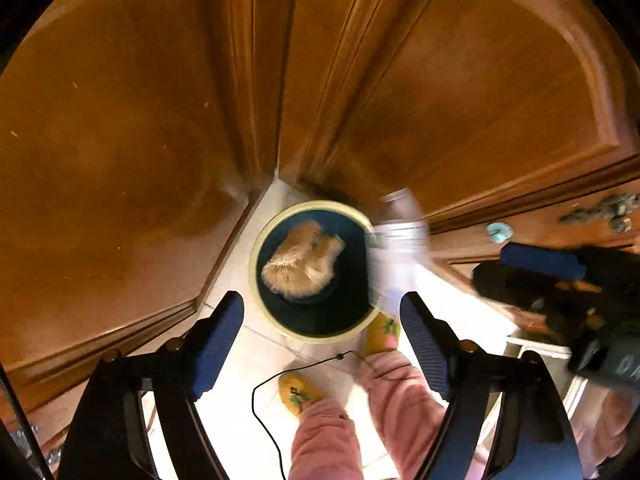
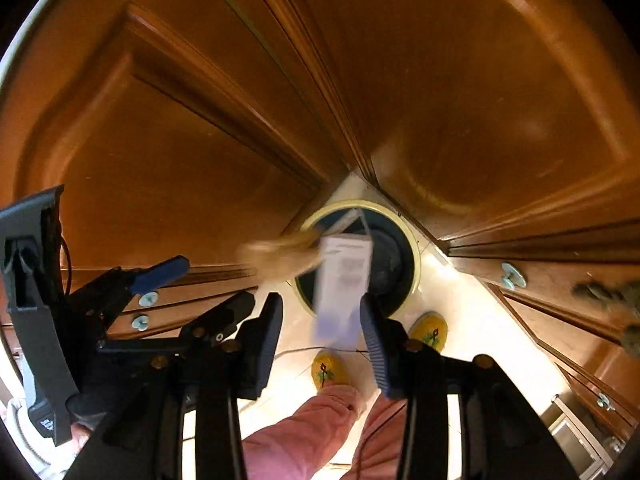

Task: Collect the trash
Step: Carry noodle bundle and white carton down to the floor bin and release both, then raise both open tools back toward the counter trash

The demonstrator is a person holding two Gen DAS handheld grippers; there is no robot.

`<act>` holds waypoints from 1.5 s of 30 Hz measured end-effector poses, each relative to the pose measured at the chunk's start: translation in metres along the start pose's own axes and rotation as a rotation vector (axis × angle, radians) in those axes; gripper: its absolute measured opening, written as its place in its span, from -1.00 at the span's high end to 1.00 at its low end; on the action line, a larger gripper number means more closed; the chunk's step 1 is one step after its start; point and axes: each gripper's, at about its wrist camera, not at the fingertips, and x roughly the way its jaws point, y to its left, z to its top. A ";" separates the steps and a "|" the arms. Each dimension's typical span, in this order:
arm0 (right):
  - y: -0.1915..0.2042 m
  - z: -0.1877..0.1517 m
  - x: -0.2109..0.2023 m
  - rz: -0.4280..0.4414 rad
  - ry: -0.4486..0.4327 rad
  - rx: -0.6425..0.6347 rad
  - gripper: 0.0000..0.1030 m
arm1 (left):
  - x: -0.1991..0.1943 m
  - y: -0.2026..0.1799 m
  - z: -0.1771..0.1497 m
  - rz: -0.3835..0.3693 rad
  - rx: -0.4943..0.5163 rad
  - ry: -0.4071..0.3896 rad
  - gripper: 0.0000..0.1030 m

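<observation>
A round bin with a cream rim and dark liner stands on the floor in a cabinet corner; it also shows in the right wrist view. A tan crumpled paper is over the bin's mouth, blurred in the right wrist view. A white printed box is in mid-air at the bin's right rim, blurred; it also shows in the right wrist view, between the fingers with gaps on both sides. My left gripper is open above the bin. My right gripper is open, also seen in the left wrist view.
Brown wooden cabinet doors close in the corner on both sides. The person's pink trouser legs and yellow slippers stand on the pale tiled floor in front of the bin. A thin black cable hangs there.
</observation>
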 end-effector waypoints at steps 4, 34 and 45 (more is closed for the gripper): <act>0.003 -0.003 -0.001 0.000 -0.007 -0.008 0.21 | 0.005 -0.003 -0.001 0.019 0.004 0.011 -0.53; 0.072 -0.093 -0.358 0.032 -0.605 -0.014 0.21 | -0.386 -0.088 -0.018 -0.128 0.214 -0.449 -0.53; 0.053 -0.100 -0.441 -0.011 -0.757 0.050 0.21 | -0.449 -0.142 0.014 -0.170 0.305 -0.587 -0.67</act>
